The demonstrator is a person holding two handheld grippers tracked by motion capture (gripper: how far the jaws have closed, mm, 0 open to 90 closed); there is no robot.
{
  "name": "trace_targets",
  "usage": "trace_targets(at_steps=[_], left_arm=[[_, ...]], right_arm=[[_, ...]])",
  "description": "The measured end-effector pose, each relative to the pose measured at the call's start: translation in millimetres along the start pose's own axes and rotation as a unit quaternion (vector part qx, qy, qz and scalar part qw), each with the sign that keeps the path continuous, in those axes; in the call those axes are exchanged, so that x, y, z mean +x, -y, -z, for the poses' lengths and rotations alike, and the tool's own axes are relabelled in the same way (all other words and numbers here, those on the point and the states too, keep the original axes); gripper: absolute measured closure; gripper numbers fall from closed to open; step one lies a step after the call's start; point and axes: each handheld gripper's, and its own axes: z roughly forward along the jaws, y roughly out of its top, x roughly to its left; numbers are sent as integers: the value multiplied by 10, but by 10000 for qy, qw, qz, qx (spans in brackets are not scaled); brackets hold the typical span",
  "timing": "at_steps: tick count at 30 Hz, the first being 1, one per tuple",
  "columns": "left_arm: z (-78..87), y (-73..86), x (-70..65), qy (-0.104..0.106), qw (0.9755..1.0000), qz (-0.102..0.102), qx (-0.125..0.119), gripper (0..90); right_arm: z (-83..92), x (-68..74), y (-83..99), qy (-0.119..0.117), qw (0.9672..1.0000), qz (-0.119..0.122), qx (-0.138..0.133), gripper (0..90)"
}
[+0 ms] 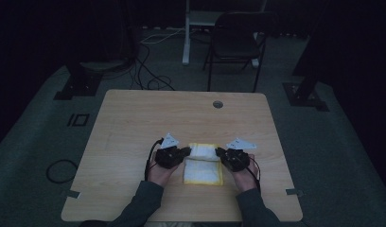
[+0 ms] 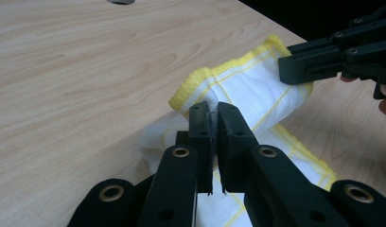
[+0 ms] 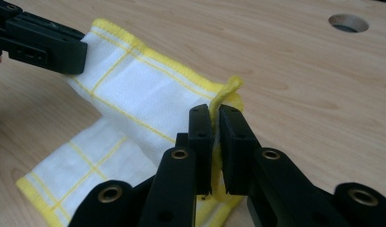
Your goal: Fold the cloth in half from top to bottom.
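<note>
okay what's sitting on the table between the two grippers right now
The white cloth with yellow edging spans the gap. The left gripper and right gripper each pinch one of its corners, as the high view shows; nothing else lies between them.

High view dim and underexposed, its upper corners falling to black around the table [image 1: 134,118]; both gripper views evenly bright, cloth [image 2: 257,94] sharp, nearest black links at bottom slightly soft.
</note>
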Motion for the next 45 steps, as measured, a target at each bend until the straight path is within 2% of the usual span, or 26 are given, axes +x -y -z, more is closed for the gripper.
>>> trace_targets(at_steps=[10, 32, 38, 43, 45], left_arm=[[-19, 155, -36, 49, 9999, 60, 133, 856], [-51, 406, -71, 116, 9991, 215, 358, 834], [12, 351, -20, 53, 9993, 343, 167, 769], [31, 192, 66, -37, 9990, 438, -54, 760], [3, 126, 105, -87, 9989, 455, -63, 755]], right_arm=[[18, 20, 147, -150, 9996, -248, 18, 837], [-5, 103, 313, -153, 9994, -248, 185, 835], [-8, 104, 346, -158, 9992, -281, 223, 834], [-6, 113, 360, -152, 9992, -299, 216, 831], [-3, 115, 369, -156, 9992, -294, 214, 828]])
